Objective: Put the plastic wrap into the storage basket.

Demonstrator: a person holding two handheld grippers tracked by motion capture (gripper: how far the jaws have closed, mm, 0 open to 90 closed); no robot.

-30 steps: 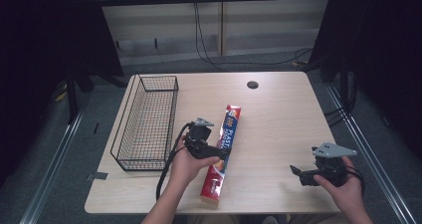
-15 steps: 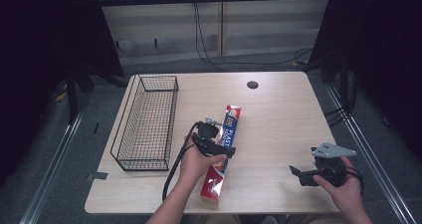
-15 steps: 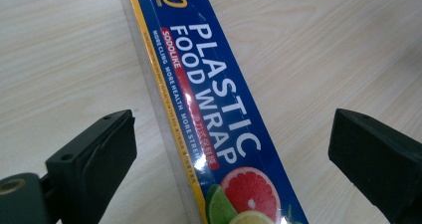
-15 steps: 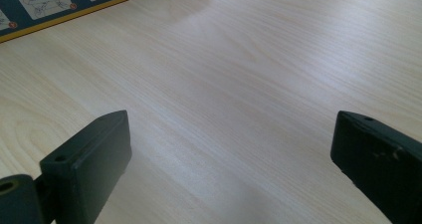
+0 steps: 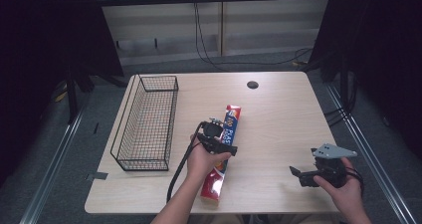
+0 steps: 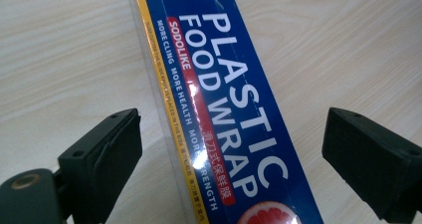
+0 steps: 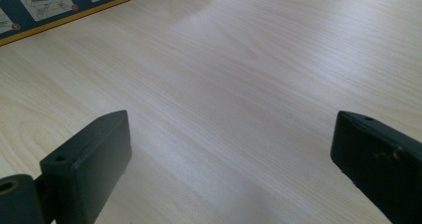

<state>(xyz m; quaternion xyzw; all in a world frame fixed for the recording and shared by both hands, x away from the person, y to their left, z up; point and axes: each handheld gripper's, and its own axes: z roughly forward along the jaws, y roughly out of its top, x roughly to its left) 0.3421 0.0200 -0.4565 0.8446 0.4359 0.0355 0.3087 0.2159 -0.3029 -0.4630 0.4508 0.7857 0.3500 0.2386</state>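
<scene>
A long blue and red box of plastic food wrap (image 5: 222, 149) lies on the wooden table (image 5: 278, 114), running from near the front edge toward the middle. My left gripper (image 5: 219, 143) hovers over the box's middle, open. In the left gripper view the box (image 6: 224, 114) lies between the two wide-apart jaws, neither of them touching it. My right gripper (image 5: 301, 175) stands open near the table's front right, well clear of the box. In the right gripper view bare wood lies between its jaws, and a side of the box (image 7: 59, 5) shows at the top left.
A black wire basket (image 5: 149, 122) stands along the table's left side. A round cable hole (image 5: 252, 84) sits near the far edge. Black cables trail from both grippers. Dark curtains and floor rails flank the table.
My left gripper has moved right and slightly forward, from beside the box's left edge to over its middle. The right gripper has hardly moved.
</scene>
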